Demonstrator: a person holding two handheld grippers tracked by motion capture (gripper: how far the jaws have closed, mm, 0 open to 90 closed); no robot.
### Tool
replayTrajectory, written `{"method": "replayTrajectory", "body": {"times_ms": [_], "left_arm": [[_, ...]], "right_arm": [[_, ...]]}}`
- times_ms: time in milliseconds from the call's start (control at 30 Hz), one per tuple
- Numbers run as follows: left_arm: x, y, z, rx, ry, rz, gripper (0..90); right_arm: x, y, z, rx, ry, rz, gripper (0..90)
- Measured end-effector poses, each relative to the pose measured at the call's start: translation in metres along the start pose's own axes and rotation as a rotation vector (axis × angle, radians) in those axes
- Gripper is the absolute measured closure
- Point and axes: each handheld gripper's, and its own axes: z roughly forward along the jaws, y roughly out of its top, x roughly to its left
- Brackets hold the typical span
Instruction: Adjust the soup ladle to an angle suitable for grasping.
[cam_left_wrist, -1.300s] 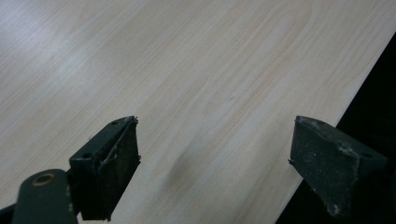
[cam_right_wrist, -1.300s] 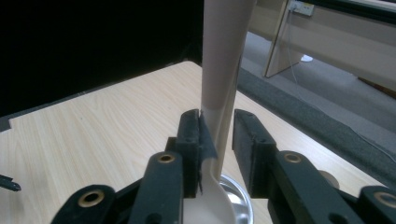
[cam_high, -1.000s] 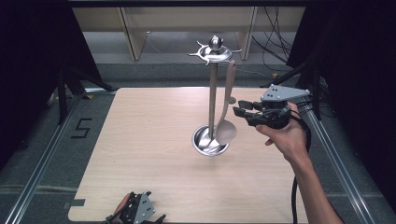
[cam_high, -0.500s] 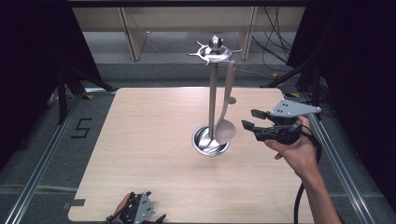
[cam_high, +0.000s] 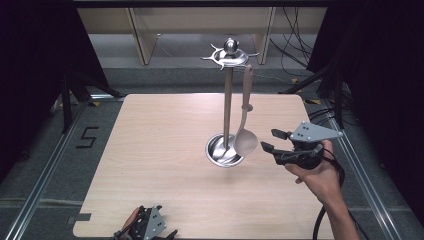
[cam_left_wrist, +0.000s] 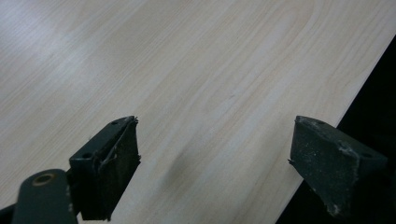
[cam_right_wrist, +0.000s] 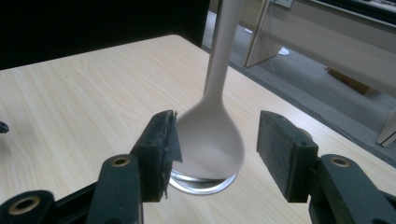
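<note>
Spoon (cam_high: 245, 135): pale, long-handled, hanging by its handle end from the rack's top ring, bowl dangling just above the base dish, free of any grip.
Rack (cam_high: 228, 100): steel utensil stand, upright post rising from a round base dish, standing near the middle of the tabletop (cam_high: 150, 150).
Right gripper (cam_high: 274, 140): being held just right of the spoon bowl in the high view, pointing toward it; jaws standing apart, having just been opening, and pressing on nothing.
Right gripper view: spoon bowl (cam_right_wrist: 210, 140) showing beyond the gap between the jaws, the rack's base rim glinting beneath it.
Left gripper (cam_high: 147, 229): resting at the tabletop's near edge, well apart from rack and spoon; jaws standing wide apart over bare wood (cam_left_wrist: 196, 84), nothing lying between them.
</note>
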Motion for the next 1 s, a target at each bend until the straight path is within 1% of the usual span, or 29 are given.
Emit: {"method": "replayTrajectory", "body": {"times_ms": [67, 100, 133, 167, 200, 233, 267, 300, 333, 367, 400, 433, 467, 500, 533, 567, 600, 633, 667, 700, 733, 800, 833, 867, 900, 933, 1000], "left_arm": [[0.0, 0.0, 0.0, 0.0, 0.0, 0.0, 14.8], [0.0, 0.0, 0.0, 0.0, 0.001, 0.0, 14.8], [0.0, 0.0, 0.0, 0.0, 0.001, 0.0, 14.8], [0.0, 0.0, 0.0, 0.0, 0.001, 0.0, 14.8], [0.0, 0.0, 0.0, 0.0, 0.0, 0.0, 14.8], [0.0, 0.0, 0.0, 0.001, 0.0, 0.0, 14.8], [0.0, 0.0, 0.0, 0.001, 0.001, 0.001, 14.8], [0.0, 0.0, 0.0, 0.001, 0.002, 0.001, 14.8], [0.0, 0.0, 0.0, 0.0, 0.002, 0.0, 14.8], [0.0, 0.0, 0.0, 0.0, 0.002, 0.0, 14.8], [0.0, 0.0, 0.0, -0.001, 0.002, 0.0, 14.8], [0.0, 0.0, 0.0, -0.001, -0.003, -0.001, 14.8], [0.0, 0.0, 0.0, -0.002, -0.004, -0.002, 14.8], [0.0, 0.0, 0.0, -0.002, -0.003, -0.002, 14.8], [0.0, 0.0, 0.0, -0.005, 0.001, -0.003, 14.8], [0.0, 0.0, 0.0, -0.005, 0.001, -0.003, 14.8], [0.0, 0.0, 0.0, -0.002, -0.001, -0.004, 14.8], [0.0, 0.0, 0.001, -0.003, -0.002, -0.006, 14.8], [0.001, 0.0, 0.001, -0.001, -0.002, -0.008, 14.8], [0.0, 0.0, 0.001, -0.001, 0.0, -0.006, 14.8], [0.0, 0.0, 0.0, -0.001, 0.002, -0.005, 14.8], [0.0, 0.0, 0.0, 0.001, -0.01, -0.008, 14.8], [0.0, 0.0, -0.001, -0.001, 0.005, -0.007, 14.8], [0.001, 0.0, -0.001, 0.0, 0.007, -0.004, 14.8], [0.001, 0.001, -0.001, -0.001, 0.005, -0.007, 14.8], [0.001, 0.001, -0.001, -0.002, -0.006, -0.01, 14.8], [0.001, 0.002, -0.001, -0.003, -0.007, -0.013, 14.8]], "right_arm": [[0.002, -0.004, 0.0, -0.014, -0.009, 0.008, 46.3], [0.004, -0.006, 0.0, -0.011, 0.001, 0.025, 46.3], [0.004, -0.007, -0.001, -0.01, -0.014, 0.009, 46.2], [0.004, -0.009, -0.001, -0.013, -0.021, 0.006, 46.0], [0.004, -0.01, -0.002, -0.007, -0.015, -0.007, 45.8], [0.005, -0.012, -0.001, -0.017, -0.021, 0.006, 45.6], [0.007, -0.014, -0.001, -0.001, 0.003, 0.024, 45.6], [0.008, -0.015, -0.001, -0.001, -0.003, 0.031, 45.6], [0.007, -0.017, 0.001, -0.015, -0.014, 0.003, 45.2], [0.008, -0.018, 0.001, 0.006, 0.0, 0.009, 45.1], [0.008, -0.018, 0.002, 0.009, 0.0, 0.004, 44.9], [0.008, -0.02, 0.003, -0.001, -0.009, 0.01, 44.5], [0.009, -0.02, 0.003, 0.015, -0.001, 0.012, 44.2], [0.01, -0.022, 0.003, 0.019, -0.004, 0.021, 44.0], [0.01, -0.023, 0.003, 0.024, -0.006, 0.011, 43.6], [0.01, -0.023, 0.003, 0.024, -0.006, 0.011, 43.6], [0.01, -0.027, 0.003, 0.03, -0.018, -0.017, 43.2], [0.012, -0.028, 0.002, 0.047, -0.011, 0.005, 42.8], [0.013, -0.03, 0.0, 0.044, -0.023, 0.012, 42.2], [0.012, -0.032, -0.001, 0.048, -0.008, 0.009, 41.8], [0.012, -0.034, -0.003, 0.041, -0.015, 0.005, 41.5], [0.013, -0.04, -0.006, 0.049, -0.013, 0.009, 41.4], [0.012, -0.042, -0.008, 0.054, -0.014, -0.004, 41.4], [0.013, -0.045, -0.008, 0.053, -0.01, 0.013, 41.3], [0.012, -0.047, -0.009, 0.059, -0.01, -0.004, 41.3], [0.014, -0.05, -0.009, 0.067, -0.001, 0.015, 41.0], [0.014, -0.054, -0.009, 0.08, 0.0, 0.006, 40.7]]}}
